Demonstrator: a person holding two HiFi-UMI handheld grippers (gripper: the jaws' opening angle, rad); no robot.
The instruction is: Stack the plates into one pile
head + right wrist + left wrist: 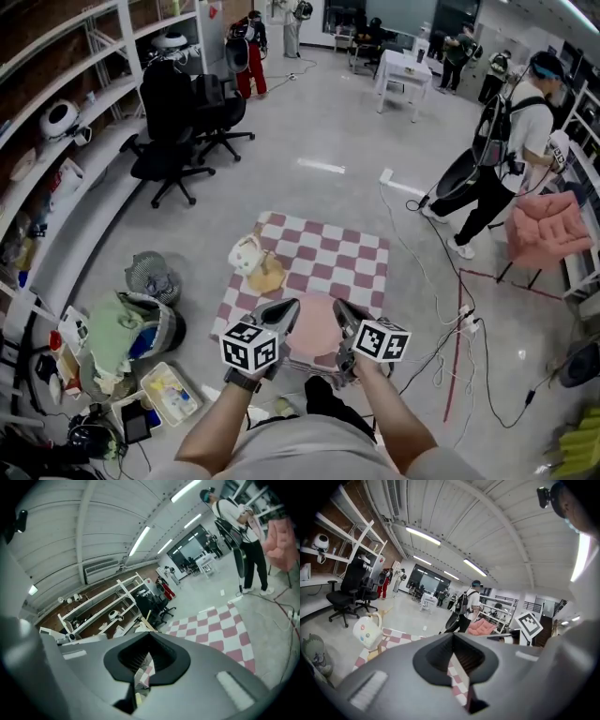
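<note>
The left hand-held gripper [284,309] and the right hand-held gripper [343,311] are held side by side over the near edge of a checked mat [330,255] laid on the floor. Each is seen with jaws together and nothing clamped. A pink plate [314,330] is seen on the mat between them, and a white mug [246,253] near its left edge.

pink plate [314,330]: round, plain, pale pink; lies flat on the red-and-white checked cloth [323,251] on the floor, at the cloth's near edge, about mid-width; its side edges are hidden behind the left hand-held gripper [285,309] and right hand-held gripper [341,310]; can't tell if it's one plate or several stacked; tan flat piece [268,277] near the cloth's left edge, apart from the pink one; may be a plate, too small to tell
</note>
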